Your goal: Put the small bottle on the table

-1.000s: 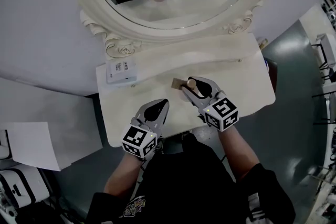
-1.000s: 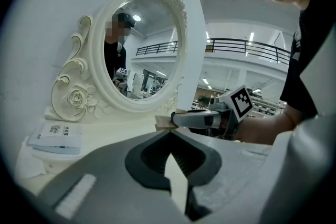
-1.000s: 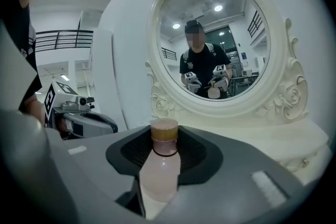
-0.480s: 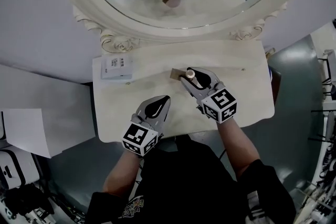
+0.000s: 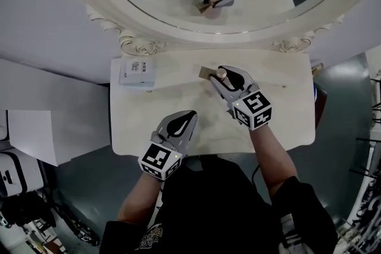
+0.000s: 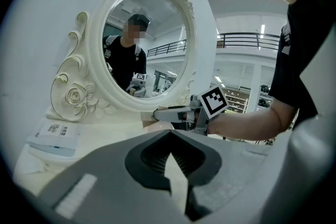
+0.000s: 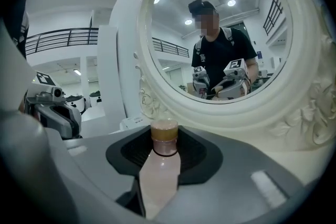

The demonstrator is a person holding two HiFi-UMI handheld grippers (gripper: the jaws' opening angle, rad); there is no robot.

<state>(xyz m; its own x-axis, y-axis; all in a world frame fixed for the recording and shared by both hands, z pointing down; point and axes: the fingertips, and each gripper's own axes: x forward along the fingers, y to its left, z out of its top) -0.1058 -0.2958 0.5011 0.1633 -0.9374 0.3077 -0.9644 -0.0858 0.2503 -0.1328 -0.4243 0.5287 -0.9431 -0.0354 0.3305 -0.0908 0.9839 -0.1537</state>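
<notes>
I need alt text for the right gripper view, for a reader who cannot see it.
The right gripper clamps a small bottle with a tan cap between its jaws. Behind it stands an oval mirror in an ornate white frame.

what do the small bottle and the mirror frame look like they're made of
Small pale pink bottle: probably translucent plastic or frosted glass, as light shows through it. Its amber cap looks like glossy plastic.
Oval cream mirror frame: moulded resin or painted wood, with a satin sheen on its carved roses.
</notes>
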